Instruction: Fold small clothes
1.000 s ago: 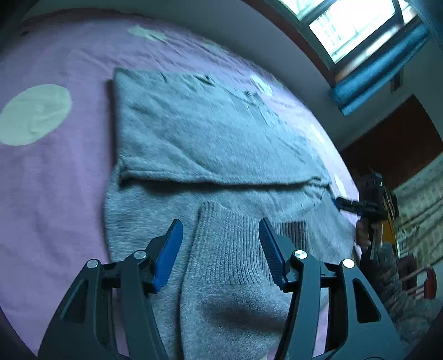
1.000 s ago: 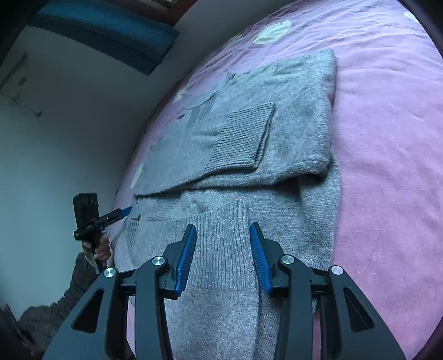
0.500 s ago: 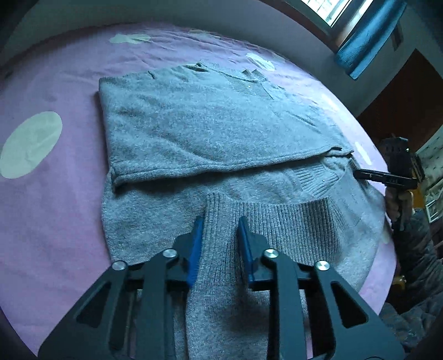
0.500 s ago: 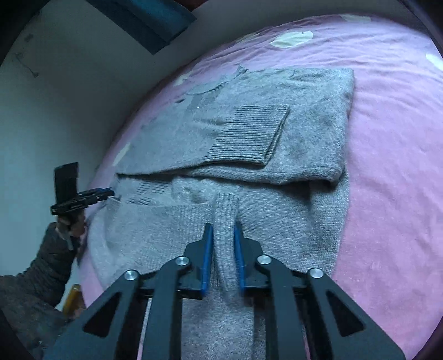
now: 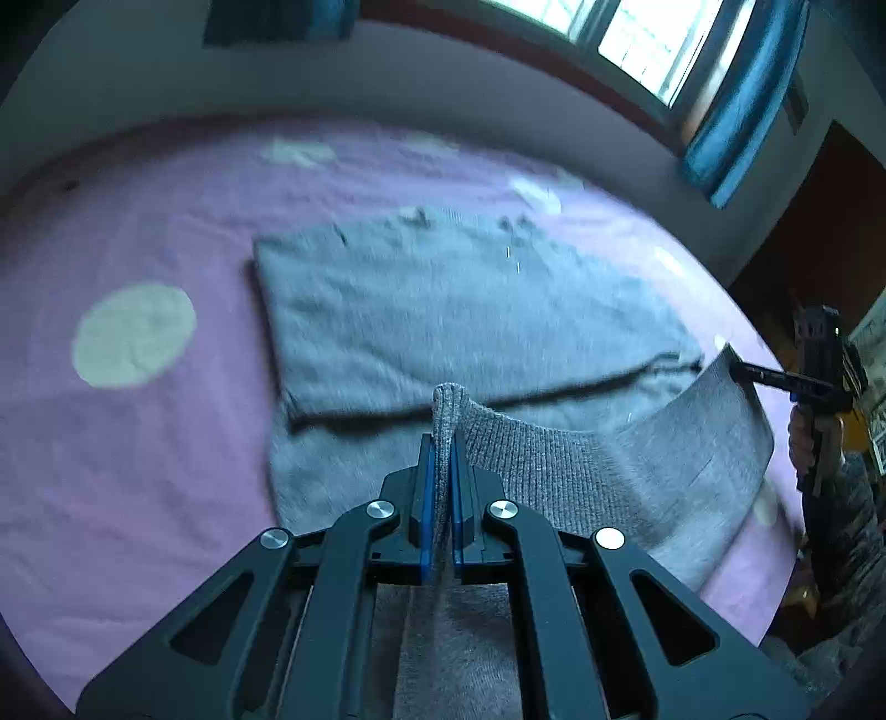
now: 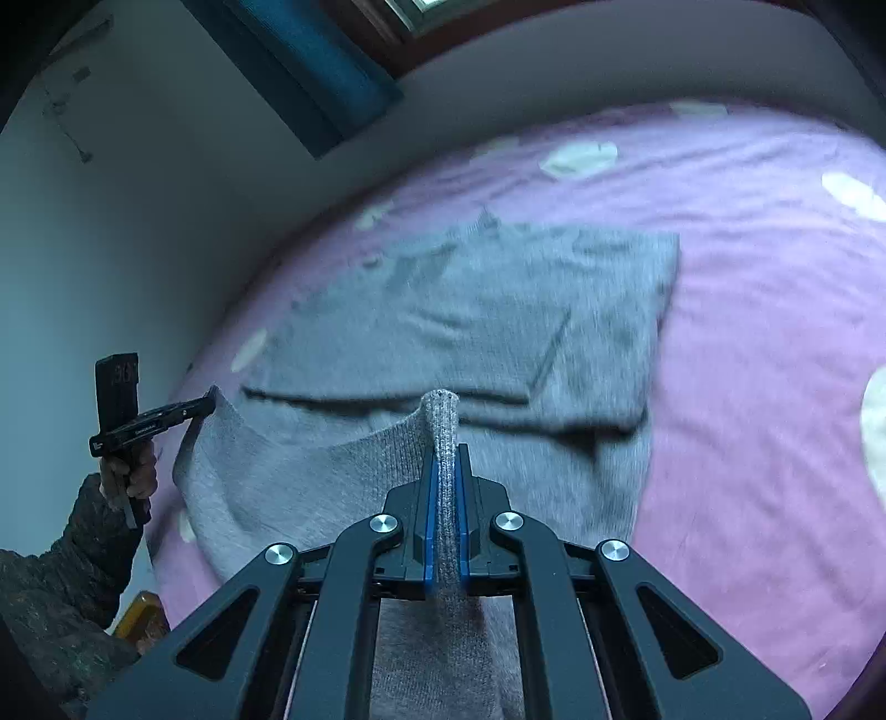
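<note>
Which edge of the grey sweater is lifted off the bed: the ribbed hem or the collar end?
The ribbed hem. Both grippers, left and right, pinch it in the air, while the collar end lies flat on the bed.

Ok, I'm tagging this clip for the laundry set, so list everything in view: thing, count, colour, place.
sweater: one, grey, flat on the bed, far part folded over, near hem lifted
bedspread: one, pink-purple with pale spots, under the sweater
curtain: blue, beside the window
window: one, bright, on the wall behind the bed
wall: pale, along the bed's far side
left gripper: one, black with blue fingers, shut on the sweater hem
right gripper: one, black with blue fingers, shut on the sweater hem
hand: on the left gripper's handle
sleeve: dark, patterned, by the bed's edge
</note>
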Motion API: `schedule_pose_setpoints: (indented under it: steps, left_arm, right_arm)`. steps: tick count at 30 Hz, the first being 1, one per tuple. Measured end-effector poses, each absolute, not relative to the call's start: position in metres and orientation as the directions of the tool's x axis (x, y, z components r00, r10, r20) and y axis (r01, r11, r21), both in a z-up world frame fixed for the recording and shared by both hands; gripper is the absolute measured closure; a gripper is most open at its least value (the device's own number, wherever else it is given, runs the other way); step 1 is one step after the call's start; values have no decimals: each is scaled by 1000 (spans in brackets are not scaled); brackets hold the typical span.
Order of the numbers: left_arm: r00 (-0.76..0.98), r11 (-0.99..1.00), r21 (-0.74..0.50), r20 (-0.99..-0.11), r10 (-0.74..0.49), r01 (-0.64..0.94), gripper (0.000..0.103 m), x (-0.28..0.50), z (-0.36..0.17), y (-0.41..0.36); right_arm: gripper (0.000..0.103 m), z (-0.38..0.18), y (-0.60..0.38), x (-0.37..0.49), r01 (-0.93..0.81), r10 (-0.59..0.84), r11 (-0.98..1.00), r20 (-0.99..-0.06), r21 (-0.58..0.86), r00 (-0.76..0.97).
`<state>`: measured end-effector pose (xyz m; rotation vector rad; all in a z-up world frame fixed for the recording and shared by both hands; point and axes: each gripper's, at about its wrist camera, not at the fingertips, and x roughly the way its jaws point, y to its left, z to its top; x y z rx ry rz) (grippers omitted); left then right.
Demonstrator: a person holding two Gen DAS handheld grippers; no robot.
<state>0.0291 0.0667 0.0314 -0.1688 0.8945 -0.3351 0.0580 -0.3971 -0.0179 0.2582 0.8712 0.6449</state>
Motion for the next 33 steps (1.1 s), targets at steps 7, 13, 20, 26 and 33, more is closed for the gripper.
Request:
schedule_pose_setpoints:
  steps: [7, 13, 20, 26, 33]
  left_arm:
    - [658, 953, -249, -692, -299, 171, 99, 77, 63, 75]
    - [683, 970, -227, -694, -227, 92, 99, 149, 66, 83]
    - [695, 987, -158, -707, -132, 27, 99, 225, 49, 81]
    - [639, 996, -85, -767, -59, -9, 99, 264, 2, 72]
    - [594, 993, -113, -801, -76, -25, 98, 267, -37, 78]
  right_arm:
    - [98, 8, -398, 105, -380, 601, 799, -580, 467, 550]
    - [98, 17, -396, 173, -322, 568, 817, -571, 479, 593]
    - [98, -1, -392, 248, -236, 506, 852, -617, 468, 603]
    - [98, -47, -390, 292, -152, 465, 872, -692, 465, 553]
    - [99, -84, -405, 306, -96, 499, 841, -697, 532, 515]
